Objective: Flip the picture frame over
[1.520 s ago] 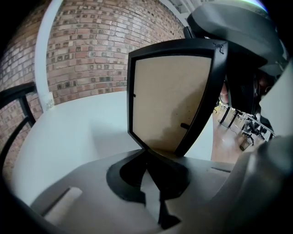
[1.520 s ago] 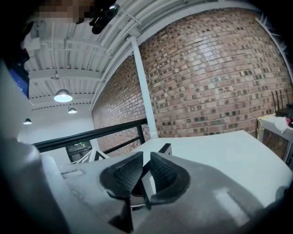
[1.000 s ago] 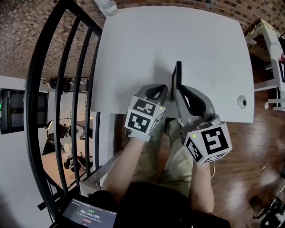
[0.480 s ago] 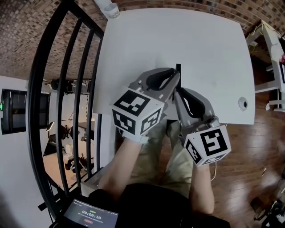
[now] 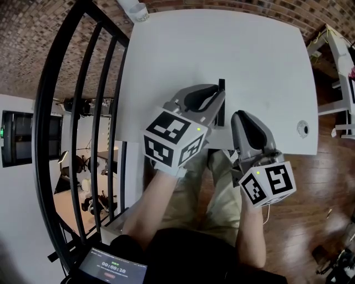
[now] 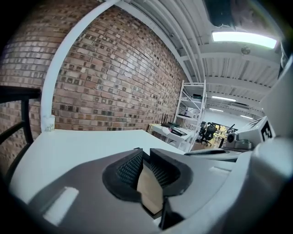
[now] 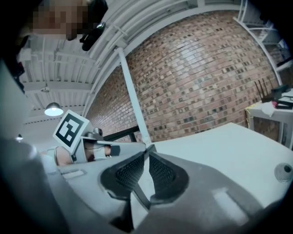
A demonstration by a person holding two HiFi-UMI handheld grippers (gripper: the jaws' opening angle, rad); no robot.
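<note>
The black picture frame (image 5: 222, 85) stands on edge on the white table (image 5: 183, 61), near its front edge. My left gripper (image 5: 220, 100) is shut on the frame's near upper part. In the left gripper view the frame's tan backing (image 6: 150, 188) sits pinched between the ribbed pads (image 6: 129, 169). My right gripper (image 5: 240, 115) is to the right of the frame and apart from it. Its jaws have just been closing; they stand shut, tips together, with nothing between them (image 7: 147, 151). The right gripper view shows the left gripper's marker cube (image 7: 71, 129) at the left.
A paper cup (image 5: 137, 10) stands at the table's far left corner. A round cable grommet (image 5: 301, 128) sits near the right front corner. A black railing (image 5: 83, 105) runs along the table's left. White shelving (image 6: 191, 109) stands beyond the table.
My left gripper rose from beside the frame and closed on its upper part. My right gripper let go of the frame and drew back to the right.
</note>
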